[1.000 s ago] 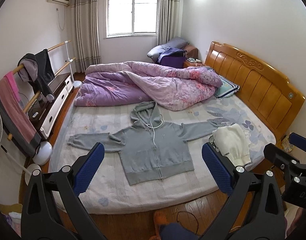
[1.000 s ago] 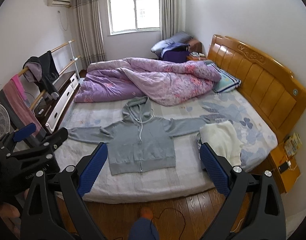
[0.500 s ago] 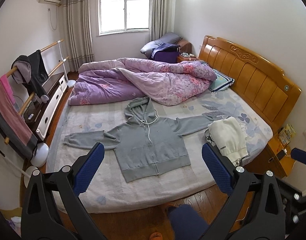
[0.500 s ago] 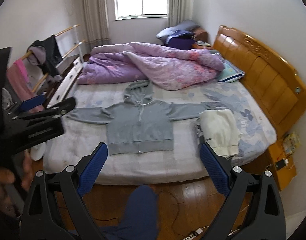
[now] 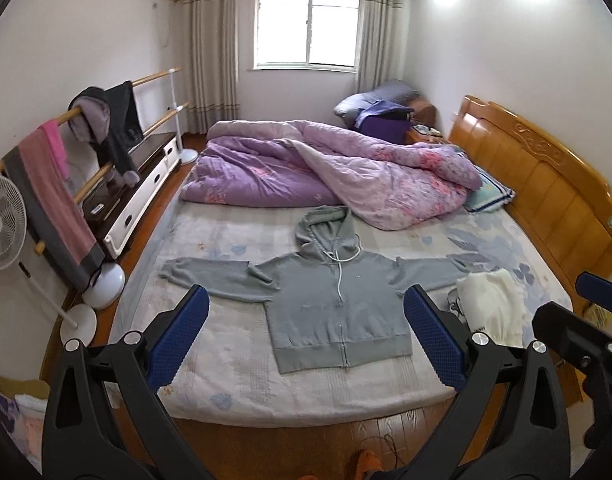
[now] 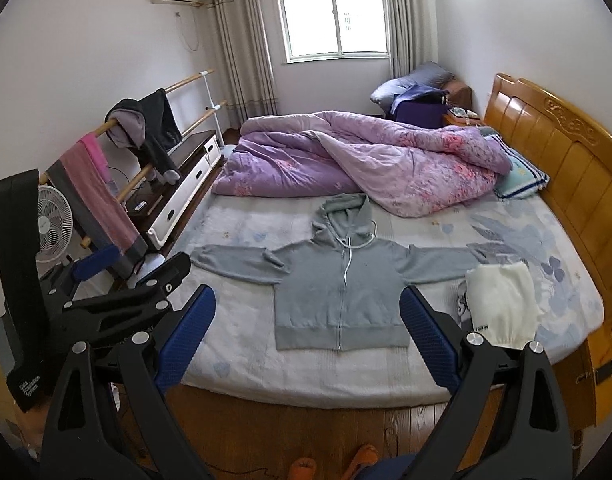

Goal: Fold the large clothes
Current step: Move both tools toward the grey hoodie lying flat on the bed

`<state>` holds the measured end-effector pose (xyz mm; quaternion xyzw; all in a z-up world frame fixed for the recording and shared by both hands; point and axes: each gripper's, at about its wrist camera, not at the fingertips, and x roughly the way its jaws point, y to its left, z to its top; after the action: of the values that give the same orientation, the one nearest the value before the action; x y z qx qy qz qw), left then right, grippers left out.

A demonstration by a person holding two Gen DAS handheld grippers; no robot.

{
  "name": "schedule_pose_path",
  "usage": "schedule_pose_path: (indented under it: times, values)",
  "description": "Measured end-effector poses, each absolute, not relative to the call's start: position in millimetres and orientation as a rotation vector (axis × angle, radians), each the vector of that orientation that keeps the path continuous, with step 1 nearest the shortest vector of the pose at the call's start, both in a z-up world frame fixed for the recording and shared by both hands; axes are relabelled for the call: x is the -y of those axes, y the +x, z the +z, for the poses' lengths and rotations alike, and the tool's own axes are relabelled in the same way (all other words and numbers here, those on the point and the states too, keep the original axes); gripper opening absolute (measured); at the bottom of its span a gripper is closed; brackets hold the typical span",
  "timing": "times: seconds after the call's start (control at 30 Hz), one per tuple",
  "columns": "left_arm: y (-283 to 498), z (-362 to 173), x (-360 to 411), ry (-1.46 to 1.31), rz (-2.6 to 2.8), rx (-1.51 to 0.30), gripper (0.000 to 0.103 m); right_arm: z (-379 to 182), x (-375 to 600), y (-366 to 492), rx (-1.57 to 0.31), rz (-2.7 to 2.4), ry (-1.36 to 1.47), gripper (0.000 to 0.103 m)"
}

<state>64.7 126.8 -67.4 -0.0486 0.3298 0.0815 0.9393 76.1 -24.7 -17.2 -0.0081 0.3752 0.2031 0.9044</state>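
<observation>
A grey zip hoodie (image 5: 330, 296) (image 6: 338, 284) lies flat on the bed, front up, both sleeves spread out sideways and the hood pointing toward the quilt. A folded white garment (image 5: 492, 306) (image 6: 502, 304) rests beside its right sleeve. My left gripper (image 5: 306, 336) is open, held above the floor short of the bed's near edge, with nothing between its blue pads. My right gripper (image 6: 308, 334) is open too, equally far back and empty. The left gripper also shows at the left of the right wrist view.
A crumpled purple quilt (image 5: 330, 172) covers the far half of the bed (image 6: 306, 372). A wooden headboard (image 5: 546, 184) stands on the right. A clothes rack (image 5: 86, 152) with hanging items, a fan (image 5: 2, 228) and a low cabinet line the left wall. A person's orange slippers (image 6: 334, 464) stand on the wooden floor.
Both wrist views have shifted and tilted slightly while staying back from the bed. The hoodie and the white garment lie as before. Both grippers stay open.
</observation>
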Motion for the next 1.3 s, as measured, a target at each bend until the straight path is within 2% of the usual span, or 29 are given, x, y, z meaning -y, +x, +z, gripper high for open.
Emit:
schedule_pose_path:
  times: [0.33,0.77,1.0,1.3]
  values:
    - [148.3,-105.9,-100.6,-0.131,0.308,-0.734,0.098,-75.4,41.3,176.6,-0.849,0.541,-0.02,0.09]
    - [261.1,-135.2,-84.2,-0.195,0.496,-0.795,0.098,-106.5,55.5,299.2,-0.916,0.691,-0.075,0.09]
    - [304.0,-171.4,-124.2,-0.172,0.55,-0.857,0.098,-149.7,29.5,349.9,-0.988,0.653,-0.066,0.09]
    - [355.1,-257.9,-244.4,-0.227,0.523,-0.986,0.098,-231.4,-61.0,404.2,-1.078,0.558,-0.094,0.09]
